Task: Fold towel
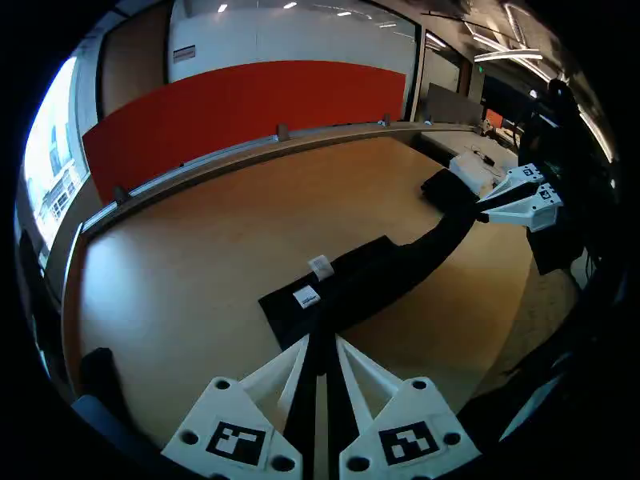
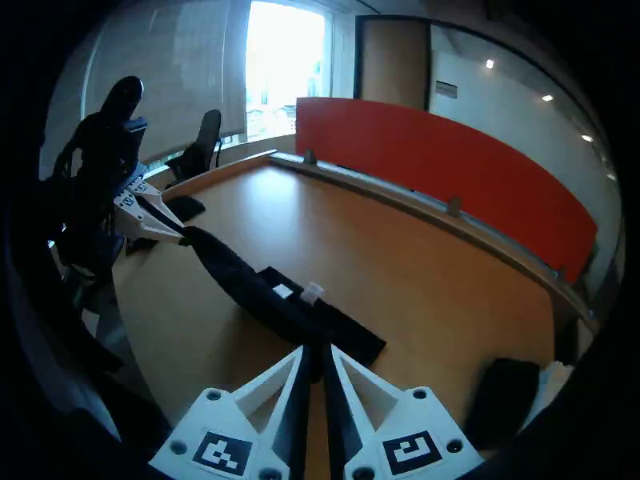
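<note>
A long black towel [image 1: 384, 268] with white tags [image 1: 321, 266] lies stretched across the wooden table [image 1: 224, 240], held up at both ends. In the left gripper view my left gripper [image 1: 322, 340] is shut on the near end. Far to the right, my right gripper [image 1: 482, 210] is clamped on the other end. In the right gripper view my right gripper [image 2: 314, 350] is shut on the towel [image 2: 248, 292] close to the camera. The left gripper [image 2: 186, 236] pinches the far end at the table's left edge.
A red partition [image 1: 240, 112] runs along the table's far side. A white box [image 1: 474, 172] and a dark cloth [image 1: 442, 188] sit beyond the towel. A black bundle [image 2: 500, 396] lies near the table's right end. A chair [image 2: 204, 144] stands by the window. A person in dark clothing [image 2: 100, 172] holds the grippers.
</note>
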Available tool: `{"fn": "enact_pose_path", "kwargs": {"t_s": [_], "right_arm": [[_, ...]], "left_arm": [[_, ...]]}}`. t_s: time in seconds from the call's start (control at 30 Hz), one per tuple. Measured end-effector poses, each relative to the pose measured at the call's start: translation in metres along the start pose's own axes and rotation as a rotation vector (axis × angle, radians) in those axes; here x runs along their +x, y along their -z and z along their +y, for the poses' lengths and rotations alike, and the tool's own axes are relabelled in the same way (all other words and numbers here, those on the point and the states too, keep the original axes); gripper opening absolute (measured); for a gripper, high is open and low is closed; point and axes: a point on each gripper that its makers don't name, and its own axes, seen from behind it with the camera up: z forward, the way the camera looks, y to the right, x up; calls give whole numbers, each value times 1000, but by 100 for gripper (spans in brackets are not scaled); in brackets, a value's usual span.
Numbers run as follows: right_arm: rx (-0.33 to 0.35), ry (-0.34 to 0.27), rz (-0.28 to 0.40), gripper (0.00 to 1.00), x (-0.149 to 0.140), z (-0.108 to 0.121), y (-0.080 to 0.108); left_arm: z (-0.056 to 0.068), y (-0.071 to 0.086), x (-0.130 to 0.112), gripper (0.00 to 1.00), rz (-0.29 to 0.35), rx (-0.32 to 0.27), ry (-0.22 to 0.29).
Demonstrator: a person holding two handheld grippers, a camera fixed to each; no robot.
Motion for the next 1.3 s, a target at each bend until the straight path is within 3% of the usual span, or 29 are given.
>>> {"fn": "enact_pose_path", "kwargs": {"t_s": [0.37,0.57,0.97,1.3], "right_arm": [[2,7,-17,10,-5,-4,-1],[3,10,-33,10,-6,0,-8],[2,18,-80,10,-15,23,-39],[5,11,-120,10,-28,42,-71]], "left_arm": [[2,0,-6,7,-10,9,5],[-3,-8,-6,7,-18,16,13],[-19,-45,-6,7,-49,26,43],[-28,-79,-18,7,-95,31,20]]}}
